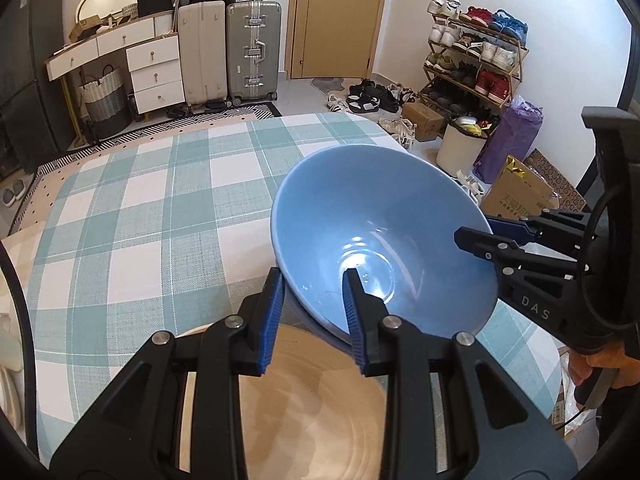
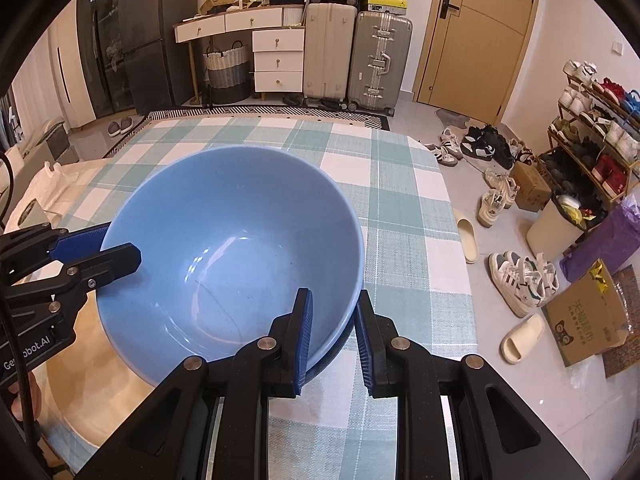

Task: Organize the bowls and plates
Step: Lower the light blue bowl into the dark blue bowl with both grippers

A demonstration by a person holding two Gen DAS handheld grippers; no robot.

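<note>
Blue ceramic fills the left wrist view: a wide blue bowl [image 1: 380, 236] is tilted above a beige plate [image 1: 300, 400] on the teal-and-white checked tablecloth [image 1: 140, 200]. The left gripper [image 1: 312, 312] is clamped on the bowl's near rim, one pad outside and one inside, while the right gripper [image 1: 486, 236] pinches the rim opposite. From the right wrist view, the same bowl [image 2: 232, 240] sits between both tools: the right gripper [image 2: 332, 332] grips its rim at the near right, its jaws drawn tight on the wall, and the left gripper [image 2: 108, 246] bites the left edge. A second blue rim shows just beneath it.
</note>
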